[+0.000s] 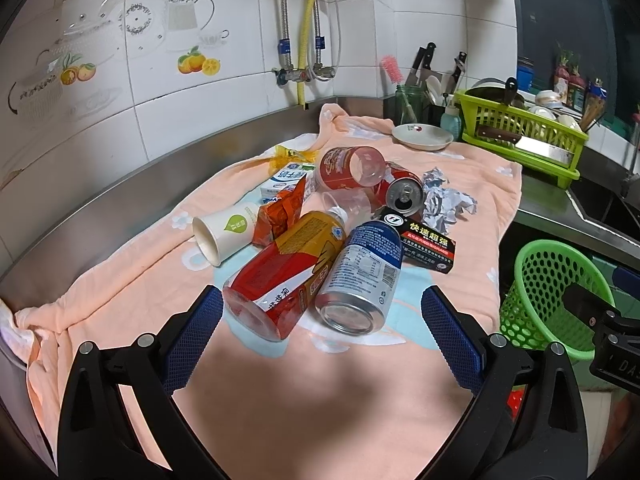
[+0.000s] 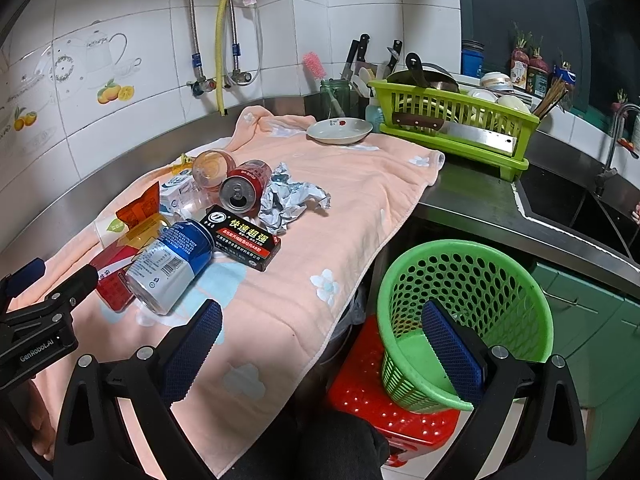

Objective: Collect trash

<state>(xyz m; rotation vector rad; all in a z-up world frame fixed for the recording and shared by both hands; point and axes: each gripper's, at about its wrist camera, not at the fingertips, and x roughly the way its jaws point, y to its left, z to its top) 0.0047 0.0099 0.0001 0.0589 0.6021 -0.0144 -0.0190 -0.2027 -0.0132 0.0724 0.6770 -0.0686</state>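
The left gripper [image 1: 322,304] hangs wide open over a pink towel [image 1: 280,392] on the counter [image 1: 560,208]. Between its blue fingers [image 1: 192,340] lie a red bottle [image 1: 284,276] and a blue can [image 1: 366,276], touching. Farther off are a paper cup [image 1: 224,232], black box [image 1: 424,240] and crumpled paper [image 1: 444,200]. A green basket [image 1: 548,296] stands right.

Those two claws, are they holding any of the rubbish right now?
No. The left claw and the right claw are both open and empty, with every piece of trash lying loose on the pink towel.
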